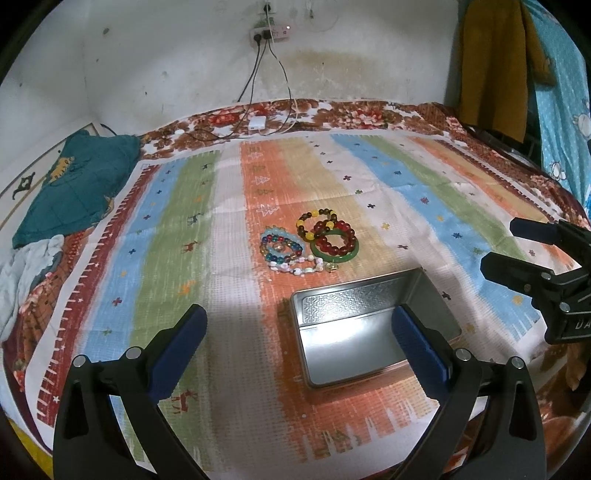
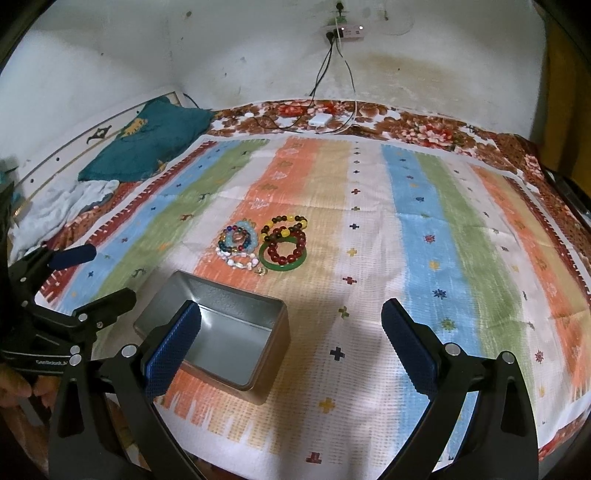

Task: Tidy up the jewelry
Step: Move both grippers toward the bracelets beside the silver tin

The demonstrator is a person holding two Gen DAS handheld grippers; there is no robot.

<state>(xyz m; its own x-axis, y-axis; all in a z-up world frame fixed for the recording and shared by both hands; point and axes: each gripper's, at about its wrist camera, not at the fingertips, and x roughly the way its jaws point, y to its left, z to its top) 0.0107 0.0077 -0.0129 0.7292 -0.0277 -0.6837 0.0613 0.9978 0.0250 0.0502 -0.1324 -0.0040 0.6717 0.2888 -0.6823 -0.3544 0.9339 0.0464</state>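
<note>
My left gripper (image 1: pixel 299 339) and right gripper (image 2: pixel 291 339) both hang wide open, holding nothing. A pile of bracelets (image 1: pixel 310 240) lies on the striped cloth (image 1: pixel 424 206), just beyond the open metal tin (image 1: pixel 365 328).

Striped cloth (image 1: pixel 192 258), teal garment (image 1: pixel 77 184), wall power strip (image 1: pixel 271 34), white charger (image 1: pixel 255 123)

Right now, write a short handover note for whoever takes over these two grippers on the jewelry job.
Left gripper: open, empty, hovering above the tin.
Right gripper: open, empty, jaws spread just right of the tin.
Metal tin: open and empty, on the striped cloth.
Bracelets: all clustered together on the cloth just beyond the tin, including a green bangle under red beads.
Done: nothing moved into the tin.
Left: every bracelet.
</note>
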